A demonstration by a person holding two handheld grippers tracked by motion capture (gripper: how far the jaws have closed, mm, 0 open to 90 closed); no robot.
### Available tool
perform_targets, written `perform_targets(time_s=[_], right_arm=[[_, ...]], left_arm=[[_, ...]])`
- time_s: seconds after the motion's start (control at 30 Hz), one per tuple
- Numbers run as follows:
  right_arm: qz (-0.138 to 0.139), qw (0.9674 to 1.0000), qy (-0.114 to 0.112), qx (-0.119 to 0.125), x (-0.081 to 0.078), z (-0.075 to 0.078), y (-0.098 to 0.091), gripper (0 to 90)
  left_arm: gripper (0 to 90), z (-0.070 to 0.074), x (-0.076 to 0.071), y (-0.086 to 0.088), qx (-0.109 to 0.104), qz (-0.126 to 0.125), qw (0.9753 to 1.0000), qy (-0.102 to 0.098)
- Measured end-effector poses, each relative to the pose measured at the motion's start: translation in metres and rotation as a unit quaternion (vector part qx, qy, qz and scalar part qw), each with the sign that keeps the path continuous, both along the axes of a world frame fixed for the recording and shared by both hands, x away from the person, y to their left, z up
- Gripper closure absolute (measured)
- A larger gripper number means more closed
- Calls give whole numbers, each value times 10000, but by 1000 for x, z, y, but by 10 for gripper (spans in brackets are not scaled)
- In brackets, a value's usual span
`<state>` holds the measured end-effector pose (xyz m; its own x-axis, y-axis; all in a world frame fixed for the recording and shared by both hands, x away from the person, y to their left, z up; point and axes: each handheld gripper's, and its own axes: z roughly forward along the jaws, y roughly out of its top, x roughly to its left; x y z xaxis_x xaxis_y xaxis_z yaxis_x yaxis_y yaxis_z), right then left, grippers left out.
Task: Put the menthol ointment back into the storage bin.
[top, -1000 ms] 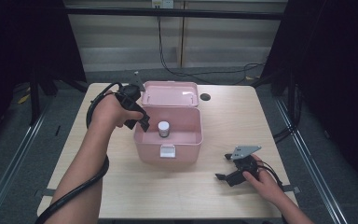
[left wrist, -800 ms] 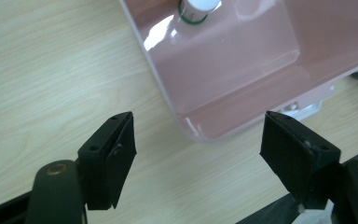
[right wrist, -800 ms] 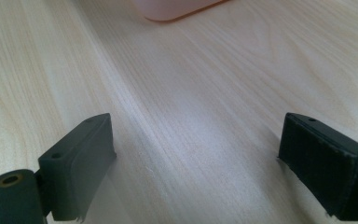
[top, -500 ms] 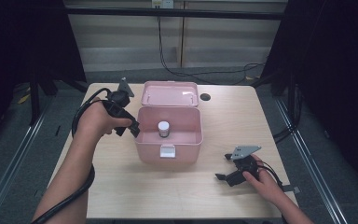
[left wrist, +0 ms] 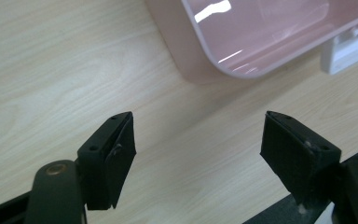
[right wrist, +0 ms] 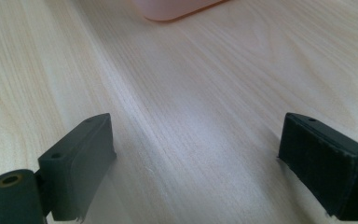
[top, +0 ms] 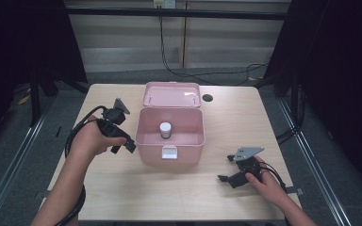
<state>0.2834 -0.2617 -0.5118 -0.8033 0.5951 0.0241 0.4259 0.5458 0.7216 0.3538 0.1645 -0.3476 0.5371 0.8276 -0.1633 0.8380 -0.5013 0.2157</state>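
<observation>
The left gripper (top: pixel 128 144) hovers wide open just beside the open pink box (top: pixel 170 141); the right gripper (top: pixel 226 169), also wide, rests on the surface (top: pixel 179 188), idle.

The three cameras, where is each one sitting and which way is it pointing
High view: above the person's side, facing forward and down on the table; both forearms, left gripper, right gripper.
Left gripper view: rides that gripper, looking down past open jaws at the pink box.
Right gripper view: low over the wood, jaws open.
All three share the pink box.
</observation>
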Motion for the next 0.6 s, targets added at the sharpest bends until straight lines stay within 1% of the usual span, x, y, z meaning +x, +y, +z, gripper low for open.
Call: perform_targets(time_s=[0.1,0.13,0.2,0.3,0.37,0.43,0.5,0.53,0.6], right_arm=[[1,10000,-2,0,0,0,0,97],[0,10000,-1,1,0,0,0,97],[1,10000,-1,1,0,0,0,97],[2,10000,20,-2,0,0,0,97],[3,10000,19,-2,0,0,0,97],[3,10000,18,-3,0,0,0,97],[3,10000,20,-2,0,0,0,97],[3,10000,22,-1,0,0,0,97],[0,10000,26,1,0,0,0,97]], left_arm=[[259,-14,-5,2,-58,-23,10000,-39],[259,-19,-6,3,-91,-20,10000,-28],[259,-29,-9,4,-196,-42,9998,-78],[259,-45,-14,5,-263,-27,9996,-105],[259,-58,-18,5,-341,-47,9994,-75],[258,-66,-21,5,-348,-73,9993,-75],[259,-73,-23,7,-427,-16,9990,-149],[259,-75,-24,8,-486,2,9986,-220],[259,-78,-26,9,-542,58,9982,-244]])
